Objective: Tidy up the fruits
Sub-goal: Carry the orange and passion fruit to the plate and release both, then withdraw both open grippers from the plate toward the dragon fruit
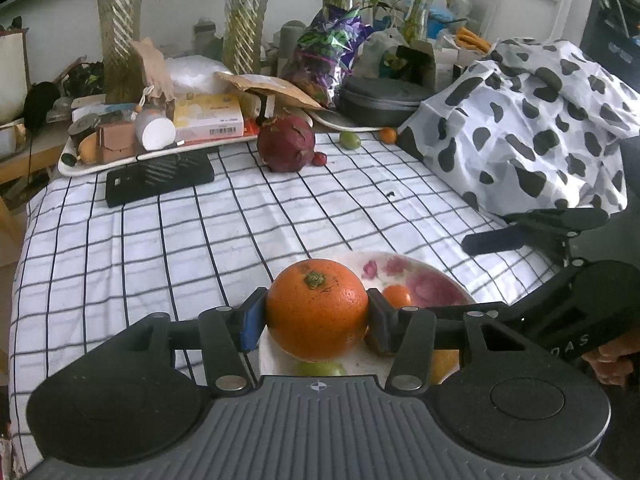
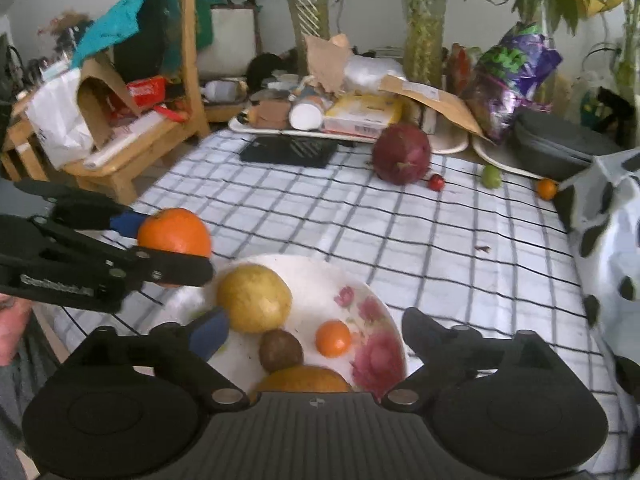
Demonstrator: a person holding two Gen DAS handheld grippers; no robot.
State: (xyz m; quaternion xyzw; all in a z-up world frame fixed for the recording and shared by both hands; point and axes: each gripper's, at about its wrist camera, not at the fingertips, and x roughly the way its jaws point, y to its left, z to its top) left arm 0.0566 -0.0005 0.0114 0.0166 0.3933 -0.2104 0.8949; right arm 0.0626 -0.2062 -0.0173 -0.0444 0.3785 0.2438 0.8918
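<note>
My left gripper (image 1: 317, 316) is shut on a large orange (image 1: 316, 308), holding it just above the near left rim of the flowered plate (image 1: 432, 276). The right wrist view shows the same orange (image 2: 174, 236) in the left gripper (image 2: 168, 246), left of the plate (image 2: 316, 280). My right gripper (image 2: 314, 326) stands open over the plate, nothing between its fingers. On the plate lie a yellow round fruit (image 2: 254, 298), a brown fruit (image 2: 280, 350), a small orange (image 2: 333, 338) and a partly hidden yellow-orange fruit (image 2: 304, 380).
At the far side of the checked tablecloth lie a dark red fruit (image 2: 402, 154), a small red fruit (image 2: 436, 182), a green fruit (image 2: 491, 176) and a small orange fruit (image 2: 547, 189). A cow-patterned cloth (image 1: 528, 128) is heaped at right. A black device (image 1: 160, 178) and a cluttered tray (image 1: 132, 136) sit behind.
</note>
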